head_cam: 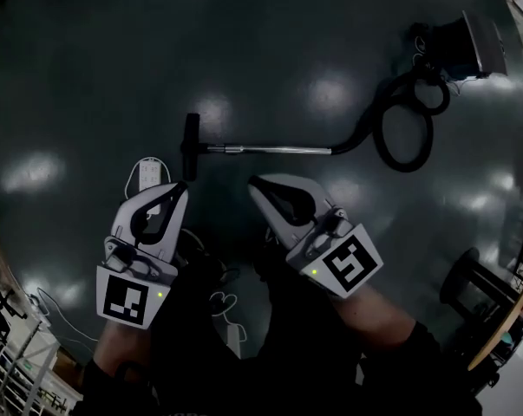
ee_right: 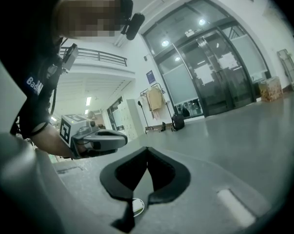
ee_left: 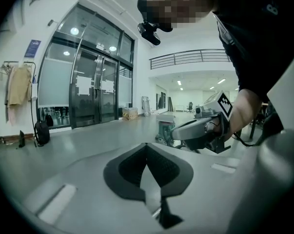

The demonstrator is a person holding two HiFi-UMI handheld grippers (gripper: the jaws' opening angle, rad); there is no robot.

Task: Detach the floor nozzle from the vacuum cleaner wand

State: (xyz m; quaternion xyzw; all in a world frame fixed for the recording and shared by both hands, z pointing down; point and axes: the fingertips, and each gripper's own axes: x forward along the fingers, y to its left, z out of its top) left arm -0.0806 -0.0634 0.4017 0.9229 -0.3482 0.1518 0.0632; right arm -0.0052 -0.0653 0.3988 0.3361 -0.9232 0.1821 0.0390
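In the head view a vacuum cleaner lies on the dark floor. Its black floor nozzle (head_cam: 190, 146) sits on the left end of the silver wand (head_cam: 270, 150). A black hose (head_cam: 400, 128) loops from the wand to the body (head_cam: 465, 46) at the top right. Both grippers hang above the floor on the near side of the wand, apart from it. My left gripper (head_cam: 182, 186) is shut and empty, just below the nozzle. My right gripper (head_cam: 253, 181) is shut and empty too. Each gripper view shows closed jaws, left gripper (ee_left: 147, 144) and right gripper (ee_right: 147, 148), and the other gripper alongside.
A white power strip (head_cam: 148, 174) with a cable lies on the floor beside the left gripper. A dark stool (head_cam: 482, 284) stands at the right edge. Glass doors (ee_left: 95, 89) and a coat rack (ee_left: 17, 89) line the hall's far wall.
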